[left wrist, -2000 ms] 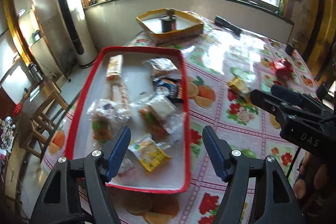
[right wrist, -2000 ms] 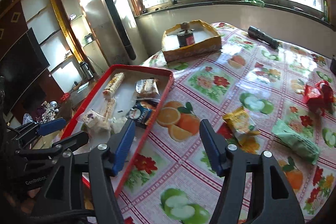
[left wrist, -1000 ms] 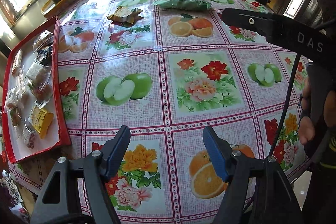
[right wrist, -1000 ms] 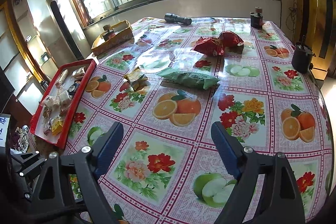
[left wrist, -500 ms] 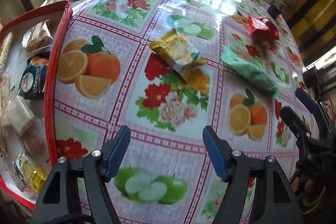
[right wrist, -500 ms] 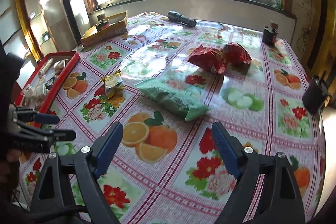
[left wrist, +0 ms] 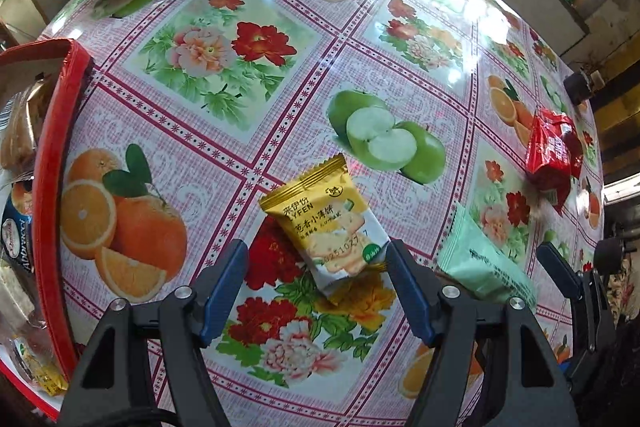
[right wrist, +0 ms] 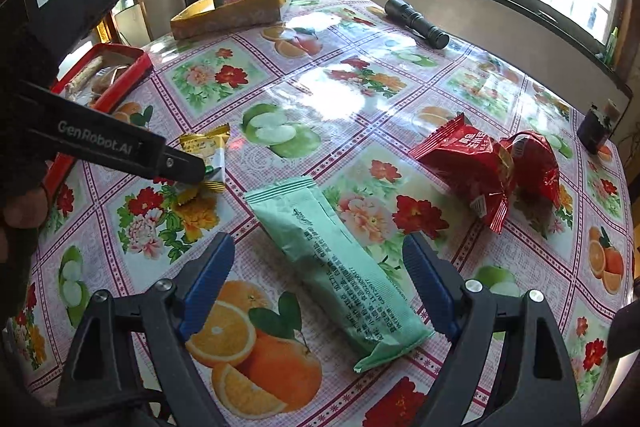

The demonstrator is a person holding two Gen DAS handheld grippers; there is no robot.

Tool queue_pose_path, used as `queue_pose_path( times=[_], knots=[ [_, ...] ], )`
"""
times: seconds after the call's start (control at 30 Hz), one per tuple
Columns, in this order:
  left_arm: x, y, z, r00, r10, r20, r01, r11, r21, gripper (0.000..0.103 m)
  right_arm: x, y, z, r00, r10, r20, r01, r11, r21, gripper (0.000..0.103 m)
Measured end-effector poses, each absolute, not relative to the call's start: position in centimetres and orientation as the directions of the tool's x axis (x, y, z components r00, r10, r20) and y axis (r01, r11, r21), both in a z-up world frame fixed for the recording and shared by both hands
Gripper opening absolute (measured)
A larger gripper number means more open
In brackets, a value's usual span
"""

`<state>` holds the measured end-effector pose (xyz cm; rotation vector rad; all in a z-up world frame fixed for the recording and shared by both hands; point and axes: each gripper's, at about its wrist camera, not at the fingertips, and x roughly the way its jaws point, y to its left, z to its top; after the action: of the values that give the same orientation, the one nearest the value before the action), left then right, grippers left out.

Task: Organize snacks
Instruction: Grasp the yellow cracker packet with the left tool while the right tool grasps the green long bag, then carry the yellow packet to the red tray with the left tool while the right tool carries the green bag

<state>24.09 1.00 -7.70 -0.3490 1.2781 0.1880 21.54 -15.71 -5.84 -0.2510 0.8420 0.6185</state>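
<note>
Yellow biscuit packet is lying flat on the flowery plastic tablecloth, and the left gripper sits right over it with its blue fingers spread wide, one to each side of the packet's near end. Nothing is pinched yet; the right-hand finger looks just about at the packet's corner, but it's hard to say if it really touches. Straddling it like that looks like a line-up for a squeeze across the narrow width, which seems sensible for a puffy little wrapper.

Same deal on the other side: the right gripper is held wide apart over the long green packet, which lies at a slant between its fingers, again not clamped. So each hand appears to have picked its own snack.

Off to the left is the red tray, already holding several wrapped snacks, so that's presumably where these two are meant to end up. A couple of red packets are on the cloth further out, well apart from the tray, probably next in the queue. The black torch and the yellow box near the window don't look like part of the sorting.
</note>
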Motion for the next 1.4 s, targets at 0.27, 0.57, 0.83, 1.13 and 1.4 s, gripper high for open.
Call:
queue_pose_path(
  times=[0.27, 0.57, 0.83, 1.13, 1.4],
  knots=[
    [25.8, -1.2, -7.9, 0.310, 0.077, -0.948, -0.316, 0.948, -0.026, 0.072, 22.2, -15.6, -7.6, 0.458, 0.399, -0.794, -0.606, 0.794, 0.050, 0.061],
    [25.2, -1.4, -7.8, 0.362, 0.100, -0.927, -0.284, 0.959, -0.007, 0.053, 21.4, -15.8, -7.5, 0.461, 0.374, -0.805, -0.582, 0.812, 0.044, 0.040],
    [22.4, -0.3, -7.3, 0.365, 0.063, -0.929, -0.245, 0.969, -0.031, 0.038, 20.7, -17.1, -7.2, 0.459, 0.399, -0.793, -0.500, 0.854, 0.141, 0.031],
    [15.1, -0.1, -4.7, 0.442, 0.096, -0.892, -0.177, 0.984, 0.018, 0.038, 16.5, -19.3, -4.6, 0.498, 0.509, -0.702, -0.422, 0.849, 0.316, 0.031],
    [8.9, 1.9, -0.9, 0.529, 0.163, -0.833, -0.180, 0.981, 0.077, 0.038, 12.7, -18.1, -3.1, 0.501, 0.596, -0.628, -0.423, 0.801, 0.422, 0.031]
  ],
)
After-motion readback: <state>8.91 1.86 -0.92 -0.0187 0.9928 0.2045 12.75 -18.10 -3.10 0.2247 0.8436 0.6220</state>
